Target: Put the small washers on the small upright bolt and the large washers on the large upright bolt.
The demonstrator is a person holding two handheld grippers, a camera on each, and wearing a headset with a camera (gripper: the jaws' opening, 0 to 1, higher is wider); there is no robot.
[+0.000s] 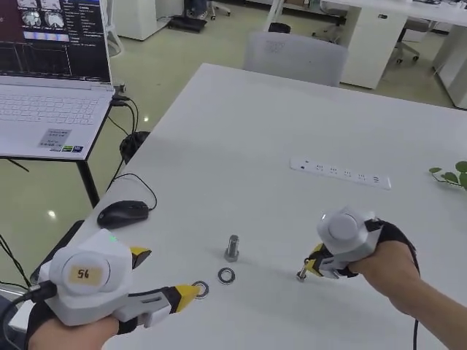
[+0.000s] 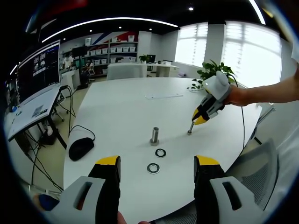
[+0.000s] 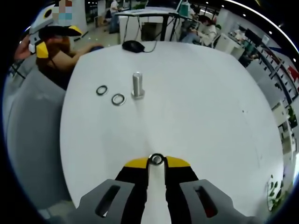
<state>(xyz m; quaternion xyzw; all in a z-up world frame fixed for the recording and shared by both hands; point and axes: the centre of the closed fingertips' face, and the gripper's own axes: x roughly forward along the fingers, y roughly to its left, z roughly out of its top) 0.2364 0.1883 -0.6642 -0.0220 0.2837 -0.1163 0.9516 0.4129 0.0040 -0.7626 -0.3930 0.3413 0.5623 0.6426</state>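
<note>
Setting: We look down on a white table [image 1: 292, 146]. A power strip [image 1: 341, 173] lies toward 1 o'clock from the table's middle, and a mouse [image 1: 122, 213] sits at 9 o'clock near the edge.
Large bolt [image 1: 232, 248]: It stands upright near our edge of the table, between the two grippers.
Large washers: Two lie flat on the table and neither is on a bolt. The near washer [image 1: 226, 275] is just beside the large bolt at 6 o'clock. The far washer [image 1: 201, 289] is at 7 o'clock.
Small bolt [image 1: 300, 274]: It stands upright at 4 o'clock from the large bolt, apart from it, with the right gripper's tips just beside it.
Right gripper [image 3: 156, 163]: Its jaws are pressed almost together, pinching a small ring that we take for a small washer [image 3: 156, 156].
Left gripper [image 1: 163, 273]: Its jaws are spread wide and hold nothing. One tip is just beside the far washer.
Step in hand: We judge that the small washer is being brought onto the small bolt.
Doing it well: We should hold the ring level and centre its hole over the bolt's tip. We should lower it straight and let go only once the shaft is through, because a sideways nudge could topple this slim bolt.
Next for the left: We would close on the far washer by its rim.
</note>
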